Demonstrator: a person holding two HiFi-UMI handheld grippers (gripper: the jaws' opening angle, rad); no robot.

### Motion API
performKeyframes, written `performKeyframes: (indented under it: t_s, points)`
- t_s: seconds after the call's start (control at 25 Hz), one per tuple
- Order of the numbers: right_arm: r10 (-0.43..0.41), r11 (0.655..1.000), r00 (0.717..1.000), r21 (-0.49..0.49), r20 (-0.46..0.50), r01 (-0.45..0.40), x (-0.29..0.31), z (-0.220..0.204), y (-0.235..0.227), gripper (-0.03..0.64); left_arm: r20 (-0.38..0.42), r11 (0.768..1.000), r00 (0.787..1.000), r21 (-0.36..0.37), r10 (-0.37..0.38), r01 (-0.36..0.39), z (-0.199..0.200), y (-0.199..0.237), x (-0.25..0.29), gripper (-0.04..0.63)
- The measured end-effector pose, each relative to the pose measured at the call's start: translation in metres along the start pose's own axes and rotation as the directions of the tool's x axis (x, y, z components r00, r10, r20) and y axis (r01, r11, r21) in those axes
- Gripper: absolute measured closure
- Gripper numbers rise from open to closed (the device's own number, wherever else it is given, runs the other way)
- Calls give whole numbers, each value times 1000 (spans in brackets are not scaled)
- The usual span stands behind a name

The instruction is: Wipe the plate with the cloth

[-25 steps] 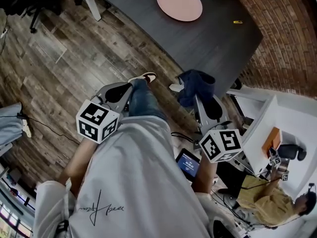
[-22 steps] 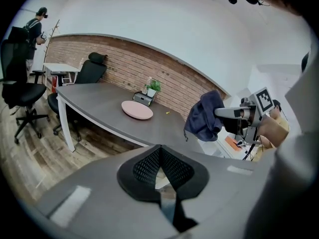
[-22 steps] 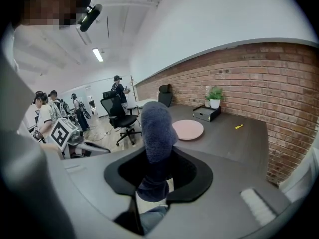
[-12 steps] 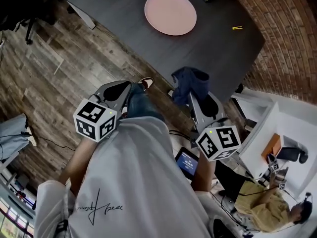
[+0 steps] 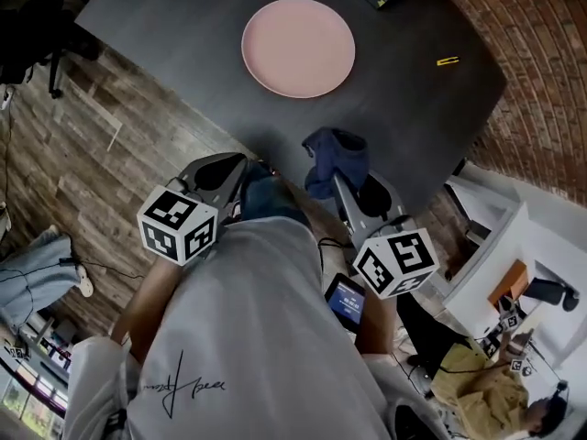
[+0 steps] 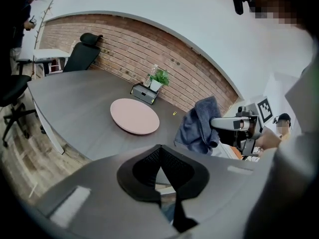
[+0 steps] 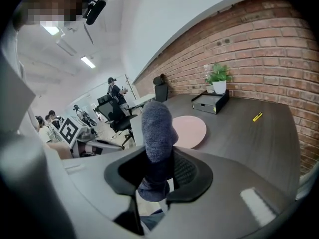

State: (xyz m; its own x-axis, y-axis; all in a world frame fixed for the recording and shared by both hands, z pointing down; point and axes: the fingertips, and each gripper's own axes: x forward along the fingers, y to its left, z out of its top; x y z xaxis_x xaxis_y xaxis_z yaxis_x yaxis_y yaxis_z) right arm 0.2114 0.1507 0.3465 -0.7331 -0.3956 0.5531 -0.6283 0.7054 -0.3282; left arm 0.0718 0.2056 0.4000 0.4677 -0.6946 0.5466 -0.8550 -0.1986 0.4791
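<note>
Plate (image 5: 298, 47), pink and bare, lies flat on the dark desk (image 5: 165, 26), well in from the near edge and untouched, as a person stands at that edge with a gripper in each hand. The right gripper (image 7: 158, 169) is clamped on a blue cloth (image 7: 156, 126), which stands bunched above its jaws at the near edge, well short of the plate. The left gripper (image 6: 160, 164) carries nothing, its jaws closed together, and hangs off the desk just short of the same edge. No wiping is under way; the step in hand looks to be bringing the cloth to the plate. The next move would call for reaching the right gripper forward over the desk and lowering the cloth onto the plate's face, pressing lightly enough that the plate does not slide
</note>
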Motion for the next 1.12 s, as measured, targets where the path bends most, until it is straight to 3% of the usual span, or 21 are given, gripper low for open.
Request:
performKeyframes:
  t_s: [0.2, 0.4, 0.6, 0.72, 0.92, 1.12]
  points:
    - [44, 998, 999, 44, -6, -43, 19, 7, -17, 500, -50, 1000, 999, 25, 10, -9, 20, 7, 27, 584]
    - [85, 995, 996, 56, -10, -84, 25, 6, -21, 500, -85, 986, 994, 157, 67, -53, 39, 10, 41, 584]
    - [132, 990, 991, 56, -6, -131, 32, 8, -14, 500, -87, 984, 994, 172, 62, -47, 63, 8, 50, 584]
    - [148, 987, 989, 68, -8, -147, 40, 10, -15, 500, -85, 970, 993, 236, 82, -60, 77, 10, 54, 584]
    - [125, 990, 992, 70, -18, -123, 58, 14, -18, 500, -76, 965, 995, 257, 69, -48, 93, 25, 60, 584]
    - [48, 992, 999, 116, -8, -47, 78, 22, -30, 500, -102, 961, 994, 277, 38, -9, 114, 40, 83, 584]
